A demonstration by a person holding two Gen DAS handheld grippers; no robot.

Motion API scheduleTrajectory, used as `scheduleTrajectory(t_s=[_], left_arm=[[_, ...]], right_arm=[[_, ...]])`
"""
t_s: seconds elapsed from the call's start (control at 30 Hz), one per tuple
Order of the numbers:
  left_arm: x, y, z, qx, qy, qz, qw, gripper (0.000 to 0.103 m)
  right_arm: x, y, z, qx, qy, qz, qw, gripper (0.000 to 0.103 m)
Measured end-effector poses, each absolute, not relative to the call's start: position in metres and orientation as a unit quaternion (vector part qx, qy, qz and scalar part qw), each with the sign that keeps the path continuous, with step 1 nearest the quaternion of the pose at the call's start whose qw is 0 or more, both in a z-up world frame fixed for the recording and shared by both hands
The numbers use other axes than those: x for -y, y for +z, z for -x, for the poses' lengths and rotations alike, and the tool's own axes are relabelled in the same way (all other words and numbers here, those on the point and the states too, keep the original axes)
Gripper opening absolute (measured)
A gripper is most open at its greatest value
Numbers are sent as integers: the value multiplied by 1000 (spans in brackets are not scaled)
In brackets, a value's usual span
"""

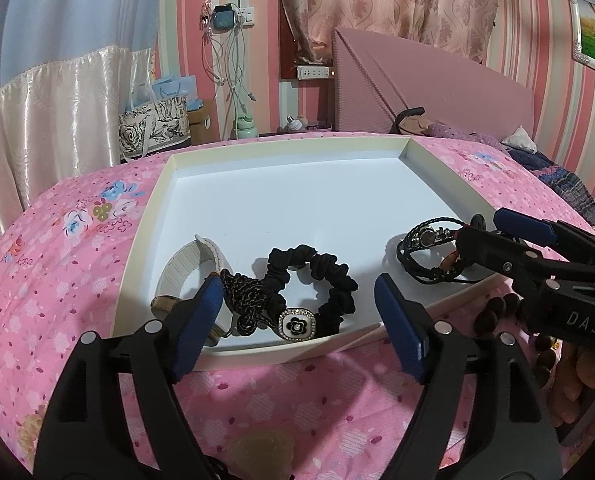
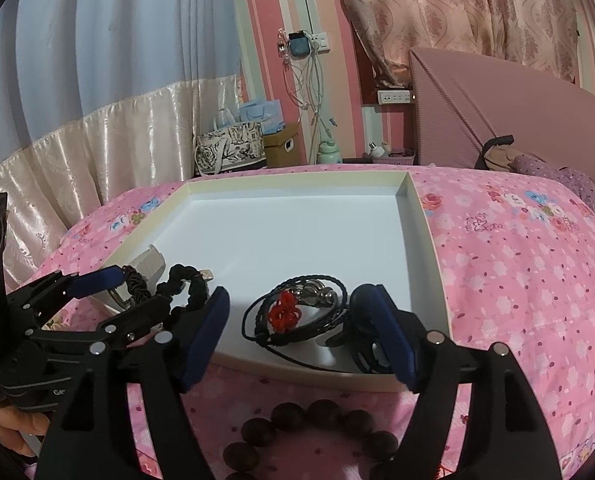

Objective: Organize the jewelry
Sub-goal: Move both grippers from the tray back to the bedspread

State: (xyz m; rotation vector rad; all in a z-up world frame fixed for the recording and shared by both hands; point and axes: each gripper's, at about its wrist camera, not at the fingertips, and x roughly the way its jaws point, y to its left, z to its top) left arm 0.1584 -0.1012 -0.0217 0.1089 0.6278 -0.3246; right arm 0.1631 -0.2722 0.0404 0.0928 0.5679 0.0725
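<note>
A shallow white tray (image 1: 297, 200) lies on the pink bedspread. Along its near edge sit a white strap bracelet (image 1: 185, 268), a black twisted cord (image 1: 237, 292), a black scrunchie (image 1: 329, 276) with a flower charm (image 1: 297, 324), and a black braided bracelet (image 1: 429, 252). My left gripper (image 1: 297, 284) is open over the scrunchie, pads apart from it. My right gripper (image 2: 293, 296) is open around the braided bracelet with a red knot (image 2: 283, 312) in the tray (image 2: 297, 232). A brown bead bracelet (image 2: 317, 424) lies on the bedspread in front of the tray.
The bed's pink headboard (image 1: 417, 80) rises behind the tray on the right. Bags and a box (image 1: 157, 120) stand on the floor past the bed. An amber flower-shaped piece (image 1: 261, 452) lies on the bedspread beneath my left gripper.
</note>
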Motion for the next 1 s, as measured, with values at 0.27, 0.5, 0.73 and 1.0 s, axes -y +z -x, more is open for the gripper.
scheduleTrajectory(t_s=[0.27, 0.5, 0.73, 1.0], left_arm=[[100, -21, -157, -305, -158, -52, 938, 82], [99, -21, -157, -305, -157, -53, 938, 82], [99, -21, -157, -304, -157, -52, 938, 82], [96, -17, -155, -300, -155, -54, 940, 82]], right_arm=[[278, 40, -162, -278, 31, -53, 959, 77], [281, 41, -159, -269, 31, -57, 961, 77], [282, 45, -154, -256, 31, -58, 964, 77], [305, 75, -133, -246, 54, -82, 964, 77]])
